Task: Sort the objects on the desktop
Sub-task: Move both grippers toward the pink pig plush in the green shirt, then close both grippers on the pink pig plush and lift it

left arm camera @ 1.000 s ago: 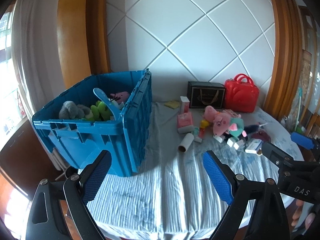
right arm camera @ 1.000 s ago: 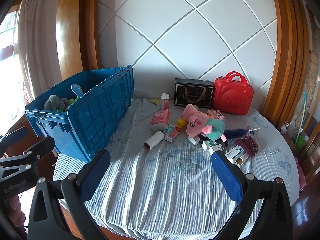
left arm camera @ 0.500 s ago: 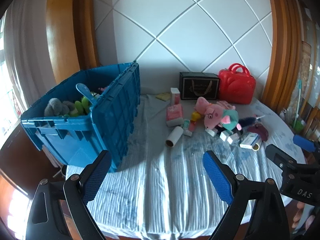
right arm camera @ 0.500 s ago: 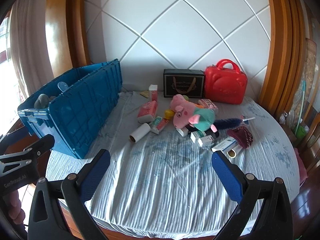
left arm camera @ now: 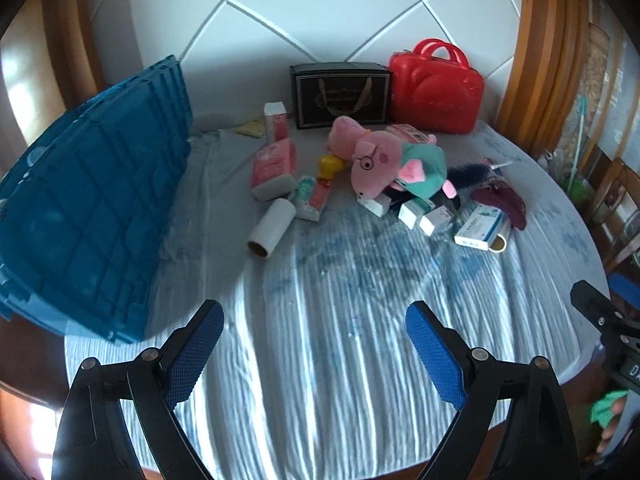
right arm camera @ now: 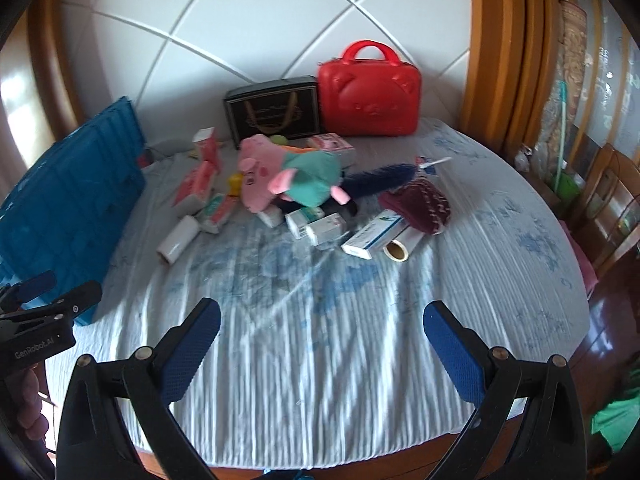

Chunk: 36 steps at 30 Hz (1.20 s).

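Note:
A pink pig plush (left arm camera: pixel 384 160) (right arm camera: pixel 288 178) in a teal top lies on small white boxes (left arm camera: pixel 424 212) (right arm camera: pixel 320 222) mid-table. Left of it lie a pink tissue pack (left arm camera: pixel 274 166), a toothpaste box (left arm camera: pixel 314 198) and a white roll (left arm camera: pixel 272 228) (right arm camera: pixel 178 238). A blue-white box (right arm camera: pixel 372 232) and a maroon pouch (right arm camera: pixel 418 206) sit on the right. The blue crate (left arm camera: pixel 92 216) (right arm camera: pixel 64 208) stands at the left edge. My left gripper (left arm camera: pixel 314 334) and right gripper (right arm camera: pixel 322 334) hang open and empty over the near cloth, well short of the pile.
A black gift box (left arm camera: pixel 340 94) and a red carry case (left arm camera: pixel 434 88) (right arm camera: pixel 370 92) stand against the back wall. A dark blue brush (right arm camera: pixel 378 180) lies behind the pouch. Wooden chairs (right arm camera: pixel 608 208) stand off the table's right side. Striped cloth (left arm camera: pixel 340 320) covers the table.
Both grippers have tilted down and swung right toward the pile. The crate's inside has dropped out of sight, leaving its side wall. Both stay open.

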Each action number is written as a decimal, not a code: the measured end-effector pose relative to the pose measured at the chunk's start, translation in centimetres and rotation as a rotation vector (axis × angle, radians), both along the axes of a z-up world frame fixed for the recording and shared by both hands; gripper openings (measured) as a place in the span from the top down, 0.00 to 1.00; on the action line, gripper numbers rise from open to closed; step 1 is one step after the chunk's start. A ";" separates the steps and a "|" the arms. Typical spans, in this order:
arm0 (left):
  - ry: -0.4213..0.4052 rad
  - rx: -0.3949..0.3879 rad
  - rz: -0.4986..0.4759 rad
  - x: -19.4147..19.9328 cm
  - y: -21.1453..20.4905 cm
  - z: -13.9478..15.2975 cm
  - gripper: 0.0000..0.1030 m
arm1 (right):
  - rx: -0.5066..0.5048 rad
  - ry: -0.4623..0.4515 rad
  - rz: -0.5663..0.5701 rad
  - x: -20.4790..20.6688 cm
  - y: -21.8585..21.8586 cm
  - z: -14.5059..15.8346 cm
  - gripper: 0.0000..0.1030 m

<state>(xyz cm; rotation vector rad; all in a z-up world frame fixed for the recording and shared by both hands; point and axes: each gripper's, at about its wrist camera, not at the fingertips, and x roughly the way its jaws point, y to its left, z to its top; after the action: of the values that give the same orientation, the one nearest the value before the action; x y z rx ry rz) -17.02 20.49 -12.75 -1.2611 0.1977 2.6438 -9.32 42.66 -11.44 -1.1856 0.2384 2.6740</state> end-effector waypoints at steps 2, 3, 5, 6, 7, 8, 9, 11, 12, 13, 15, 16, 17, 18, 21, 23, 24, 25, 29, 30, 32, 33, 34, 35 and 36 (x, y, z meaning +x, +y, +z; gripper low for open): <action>-0.014 -0.001 -0.014 -2.2 1.3 -0.7 0.09 | 0.016 -0.018 -0.026 -1.7 1.5 0.0 0.00; -0.030 -0.002 -0.021 -3.5 2.1 -1.2 0.10 | 0.027 -0.023 -0.039 -2.5 2.3 0.0 0.00; -0.068 0.009 -0.039 -5.7 3.7 -2.2 0.10 | 0.042 -0.021 -0.065 -3.7 3.7 -0.1 0.00; -0.087 0.015 -0.049 -6.6 4.4 -2.7 0.10 | 0.037 -0.019 -0.074 -4.1 4.3 -0.3 0.00; -0.108 0.020 -0.065 -7.4 5.3 -3.3 0.10 | 0.027 -0.017 -0.082 -4.5 5.0 -0.6 0.00; -0.133 0.019 -0.084 -8.2 6.3 -4.1 0.10 | 0.014 -0.015 -0.090 -4.9 5.8 -1.0 0.00; -0.157 0.011 -0.103 -9.0 7.4 -4.9 0.10 | -0.002 -0.016 -0.092 -5.5 6.6 -1.4 0.00; -0.188 -0.013 -0.116 -10.1 9.1 -6.3 0.10 | -0.051 -0.043 -0.069 -7.1 8.1 -2.9 0.00; -0.206 -0.027 -0.112 -10.8 9.9 -7.2 0.10 | -0.077 -0.060 -0.055 -7.9 8.9 -3.7 0.00; -0.228 -0.037 -0.100 -11.4 10.5 -8.1 0.10 | -0.100 -0.079 -0.038 -8.8 9.5 -4.6 0.00; -0.268 -0.045 -0.072 -12.3 11.2 -9.5 0.10 | -0.134 -0.124 0.008 -10.7 10.5 -6.2 0.00; -0.280 -0.053 -0.053 -12.7 11.4 -10.0 0.10 | -0.145 -0.146 0.044 -11.9 10.9 -7.0 0.00; -0.287 -0.061 -0.035 -13.1 11.7 -10.5 0.10 | -0.151 -0.162 0.076 -13.0 11.2 -7.6 0.00; -0.290 -0.070 -0.023 -13.6 11.9 -10.7 0.10 | -0.149 -0.169 0.098 -14.1 11.4 -7.9 0.00; -0.283 -0.107 0.014 -15.2 12.3 -10.9 0.10 | -0.147 -0.168 0.144 -17.0 11.9 -8.3 0.00; -0.268 -0.132 0.043 -16.4 12.3 -10.6 0.10 | -0.150 -0.164 0.175 -18.6 11.8 -8.4 0.00; -0.262 -0.136 0.057 -17.2 12.2 -10.4 0.10 | -0.151 -0.163 0.191 -19.4 11.8 -8.4 0.00; -0.251 -0.139 0.070 -18.2 12.1 -10.0 0.10 | -0.151 -0.162 0.204 -20.3 11.8 -8.3 0.00; -0.154 -0.166 0.082 -22.3 12.6 -7.0 0.10 | -0.145 -0.156 0.235 -23.8 11.7 -8.1 0.00; -0.124 -0.164 0.061 -23.2 13.0 -6.4 0.10 | -0.138 -0.158 0.243 -24.7 11.6 -8.1 0.00; -0.083 -0.161 0.007 -24.9 13.8 -5.9 0.10 | -0.116 -0.172 0.261 -26.4 11.2 -8.3 0.00; -0.077 -0.171 -0.017 -25.5 14.1 -6.4 0.10 | -0.110 -0.181 0.268 -27.2 11.0 -8.5 0.00; -0.075 -0.186 -0.037 -26.1 14.5 -7.0 0.10 | -0.110 -0.194 0.274 -27.9 11.0 -9.0 0.00; -0.075 -0.199 -0.053 -26.5 14.7 -7.8 0.10 | -0.111 -0.206 0.278 -28.7 10.9 -9.5 0.00; -0.077 -0.211 -0.066 -26.9 14.8 -8.8 0.10 | -0.120 -0.215 0.277 -29.4 11.0 -10.1 0.00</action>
<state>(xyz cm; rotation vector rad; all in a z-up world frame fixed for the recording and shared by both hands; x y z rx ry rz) -43.90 35.26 -21.56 -1.3907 0.5083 2.5663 -38.67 53.69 -21.53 -1.6396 0.2162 2.7611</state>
